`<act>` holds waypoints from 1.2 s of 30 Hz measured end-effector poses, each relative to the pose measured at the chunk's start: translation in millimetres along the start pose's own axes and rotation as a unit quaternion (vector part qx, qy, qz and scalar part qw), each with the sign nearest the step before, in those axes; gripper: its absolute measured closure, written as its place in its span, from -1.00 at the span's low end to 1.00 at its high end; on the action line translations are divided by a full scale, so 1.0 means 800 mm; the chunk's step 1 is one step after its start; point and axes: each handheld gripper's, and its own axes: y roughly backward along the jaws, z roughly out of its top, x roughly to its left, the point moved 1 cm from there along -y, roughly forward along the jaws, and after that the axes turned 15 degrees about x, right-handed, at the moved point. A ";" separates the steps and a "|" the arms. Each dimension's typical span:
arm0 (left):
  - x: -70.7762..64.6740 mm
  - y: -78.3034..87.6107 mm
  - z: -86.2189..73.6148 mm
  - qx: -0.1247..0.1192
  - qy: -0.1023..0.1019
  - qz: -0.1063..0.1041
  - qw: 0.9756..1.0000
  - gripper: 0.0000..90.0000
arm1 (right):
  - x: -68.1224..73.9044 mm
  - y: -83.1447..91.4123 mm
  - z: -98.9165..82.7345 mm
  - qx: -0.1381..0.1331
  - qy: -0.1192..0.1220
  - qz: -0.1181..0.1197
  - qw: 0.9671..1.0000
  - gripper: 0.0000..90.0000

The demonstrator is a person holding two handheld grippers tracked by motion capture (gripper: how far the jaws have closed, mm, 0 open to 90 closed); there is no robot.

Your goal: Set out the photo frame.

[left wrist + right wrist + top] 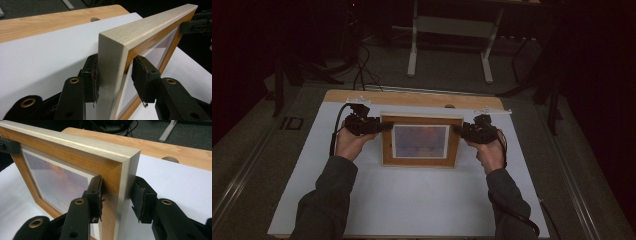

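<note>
The picture frame point(421, 140) is made of wood. Its front is warm orange-brown & its outer sides are pale, w/ fine grain lines. Inside the wood is a thin white border, then a picture w/ soft purple, blue & orange, like a cloudy sky. The corners are cut on a slant and meet neatly.

The frame stands up on the white sheet point(412, 200) that covers most of the table point(412, 98), close to the table's far edge & about mid way between its left & right edges. Bare wood of the table shows in a strip along the far edge. In the high view the frame's front faces the person.

Left gripper point(382, 126) is at the frame's left side, near the top corner. In the left gripper view point(115, 75) one pad sits flat on the pale outer side, the other pad is at the front of the frame, looks like it touches. So it's clenched on the frame's left side.

Right gripper point(460, 129) is at the frame's right side. In the right gripper view point(117, 197) one pad presses the brown front. The other pad is just beside the pale side, w/ a thin gap maybe, can't tell if it fully touches. It looks to be grasping the frame too.

Left hand point(349, 142) & right hand point(492, 152) hold the grippers from below.
</note>
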 end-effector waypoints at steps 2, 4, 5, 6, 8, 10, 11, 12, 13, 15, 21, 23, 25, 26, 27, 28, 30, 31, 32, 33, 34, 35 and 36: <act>0.000 0.000 0.000 0.001 0.003 -0.002 1.000 0.32 | 0.001 0.000 0.000 0.002 -0.001 0.000 1.000 0.38; 0.000 0.001 0.000 0.003 0.004 -0.004 1.000 0.32 | 0.001 0.001 0.000 0.004 -0.002 0.000 1.000 0.38; 0.000 0.001 -0.001 0.004 0.005 -0.005 1.000 0.32 | 0.001 0.001 0.000 0.006 -0.002 0.001 1.000 0.38; 0.000 0.001 -0.001 0.004 0.005 -0.005 1.000 0.32 | 0.002 0.001 0.000 0.007 -0.002 0.001 1.000 0.38; 0.001 0.002 -0.001 0.006 0.007 -0.007 1.000 0.32 | 0.002 0.002 0.001 0.010 -0.003 0.003 1.000 0.38; 0.000 0.002 -0.001 0.008 0.009 -0.007 1.000 0.32 | 0.001 0.001 0.001 0.010 -0.003 0.005 1.000 0.38; 0.000 0.002 -0.001 0.008 0.011 -0.007 1.000 0.32 | 0.001 0.001 0.001 0.010 -0.003 0.006 1.000 0.38; 0.000 0.002 -0.002 0.007 0.013 -0.007 1.000 0.32 | 0.001 0.001 0.001 0.010 -0.002 0.008 1.000 0.38; 0.000 0.002 -0.002 0.007 0.014 -0.008 1.000 0.32 | 0.000 0.000 0.001 0.010 -0.002 0.009 1.000 0.38; 0.000 0.002 -0.003 0.005 0.015 -0.009 1.000 0.32 | 0.000 0.000 0.000 0.008 -0.002 0.011 1.000 0.38; 0.000 0.002 -0.004 0.000 0.009 -0.006 1.000 0.30 | -0.001 0.000 0.000 0.006 0.002 0.010 1.000 0.38; -0.001 0.001 -0.004 0.000 0.011 -0.002 1.000 0.27 | -0.001 0.000 0.000 0.006 0.006 0.011 1.000 0.37; -0.001 0.001 -0.004 0.002 0.010 0.002 1.000 0.19 | -0.001 0.000 0.000 0.005 0.006 0.011 1.000 0.37; -0.001 0.000 -0.004 0.002 0.009 0.003 1.000 0.15 | -0.001 0.000 0.000 0.005 0.007 0.011 1.000 0.36; -0.001 0.000 -0.004 0.004 0.009 0.006 1.000 0.13 | -0.001 0.000 0.000 0.005 0.008 0.010 1.000 0.35; -0.001 0.000 -0.005 0.006 0.008 0.009 1.000 0.10 | -0.002 0.000 -0.001 0.005 0.008 0.010 1.000 0.31; -0.002 0.000 -0.006 0.006 0.007 0.014 1.000 0.07 | -0.003 -0.001 -0.001 0.006 0.006 0.008 1.000 0.26; -0.003 0.000 -0.007 0.005 0.007 0.015 1.000 0.06 | -0.004 -0.001 -0.002 0.005 0.005 0.009 1.000 0.23; -0.003 -0.001 -0.008 0.005 0.006 0.016 1.000 0.05 | -0.004 -0.001 -0.002 0.005 0.004 0.008 1.000 0.21; -0.004 -0.001 -0.009 0.007 0.004 0.020 1.000 0.04 | -0.004 -0.002 -0.003 0.004 0.003 0.008 1.000 0.20; -0.005 -0.002 -0.010 0.008 0.004 0.022 1.000 0.02 | -0.005 -0.002 -0.004 0.003 0.002 0.009 1.000 0.17; -0.005 -0.002 -0.011 0.009 0.003 0.023 1.000 0.01 | -0.005 -0.002 -0.004 0.002 0.001 0.008 1.000 0.15; -0.004 -0.002 -0.012 0.009 0.003 0.023 1.000 0.00 | -0.006 -0.003 -0.004 0.001 -0.002 0.008 1.000 0.11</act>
